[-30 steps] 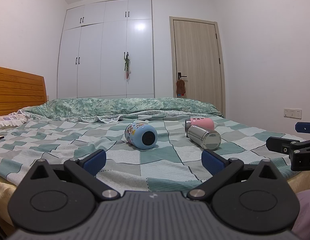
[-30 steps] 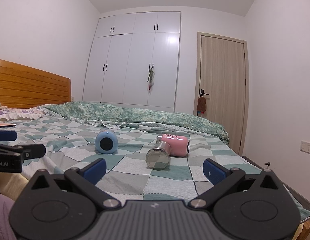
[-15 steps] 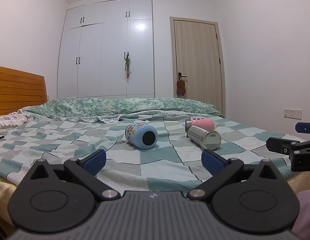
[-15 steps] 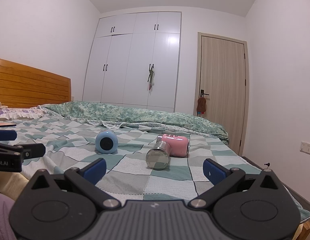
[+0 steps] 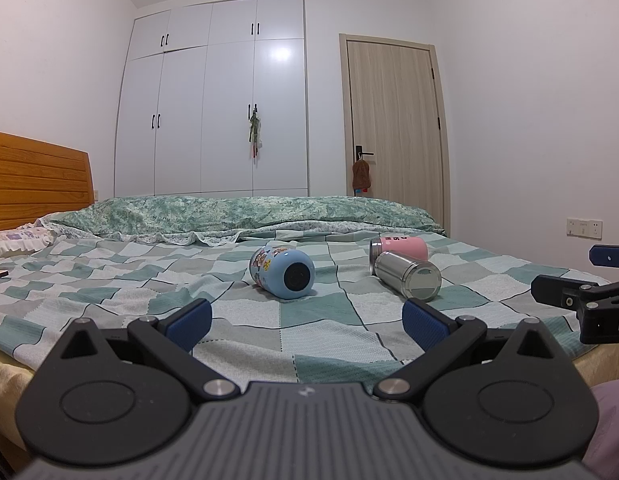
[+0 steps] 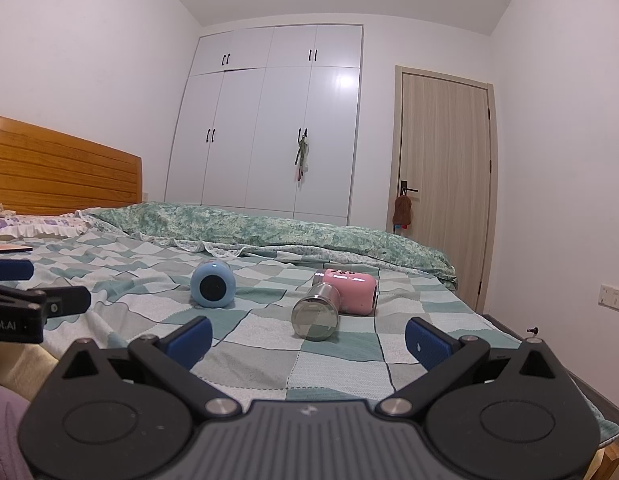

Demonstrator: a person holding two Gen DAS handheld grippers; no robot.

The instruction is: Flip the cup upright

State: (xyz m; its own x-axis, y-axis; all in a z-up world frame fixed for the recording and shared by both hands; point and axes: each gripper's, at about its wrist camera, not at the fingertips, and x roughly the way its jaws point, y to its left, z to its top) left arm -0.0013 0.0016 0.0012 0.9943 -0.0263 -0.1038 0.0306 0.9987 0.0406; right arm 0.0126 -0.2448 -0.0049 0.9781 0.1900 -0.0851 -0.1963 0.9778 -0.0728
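Three cups lie on their sides on the checked bedspread [image 5: 317, 332]. A light blue cup [image 5: 283, 273] with cartoon stickers lies in the middle; it also shows in the right wrist view [image 6: 212, 289]. A steel cup [image 5: 407, 275] lies to its right, touching a pink cup [image 5: 401, 246] behind it. The right wrist view shows the steel cup [image 6: 318, 317] and the pink cup [image 6: 351, 291] too. My left gripper [image 5: 307, 322] is open and empty, short of the blue cup. My right gripper [image 6: 307, 335] is open and empty, short of the steel cup.
A rolled green quilt [image 5: 237, 212] lies across the far side of the bed. A wooden headboard [image 5: 33, 180] and pillow [image 5: 17, 238] are at the left. White wardrobes [image 5: 213, 104] and a door [image 5: 393, 128] stand behind. The bed's right edge [image 6: 505, 326] drops to the floor.
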